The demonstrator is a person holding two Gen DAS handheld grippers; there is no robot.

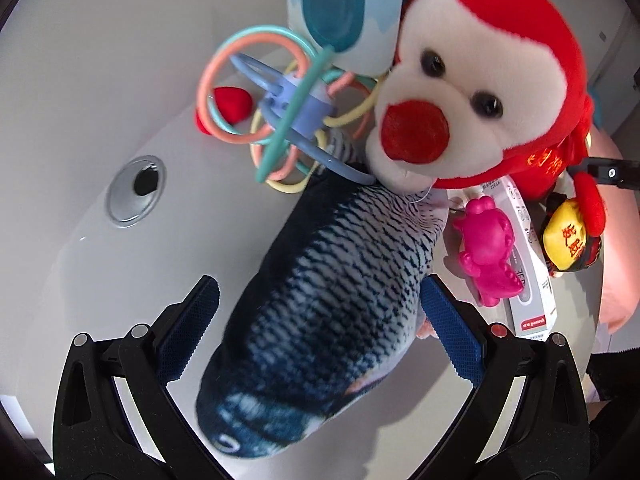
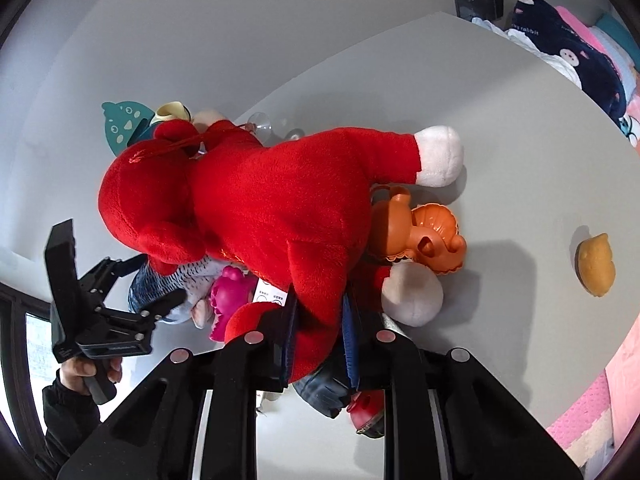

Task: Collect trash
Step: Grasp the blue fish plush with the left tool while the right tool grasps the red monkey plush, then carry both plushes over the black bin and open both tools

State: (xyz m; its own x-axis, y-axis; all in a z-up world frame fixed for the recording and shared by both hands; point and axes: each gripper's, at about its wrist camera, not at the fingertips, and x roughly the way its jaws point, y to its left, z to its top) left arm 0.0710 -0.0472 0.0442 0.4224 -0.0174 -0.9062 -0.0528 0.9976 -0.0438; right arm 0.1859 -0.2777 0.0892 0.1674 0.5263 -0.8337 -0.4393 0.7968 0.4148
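Observation:
A blue-grey plush fish (image 1: 312,360) lies on the white basin floor (image 1: 100,260), between the fingers of my left gripper (image 1: 320,300). That gripper is open, and its left pad (image 1: 196,312) stands clear of the fish. A red plush monkey (image 1: 480,60) leans over the fish's tail. In the right wrist view my right gripper (image 2: 318,320) is shut on the red plush monkey (image 2: 260,208), with red fur squeezed between its blue pads. A hand holds the left gripper (image 2: 158,278) at the left, around the fish (image 2: 168,276).
A pastel ring rattle (image 1: 276,108), a blue-white container (image 1: 344,4), a pink dinosaur toy (image 1: 486,248) and a white box (image 1: 532,280) crowd the monkey. A drain (image 1: 136,190) sits at the left. An orange toy (image 2: 420,232), a yellow toy (image 2: 596,264) and folded clothes (image 2: 560,40) lie beyond.

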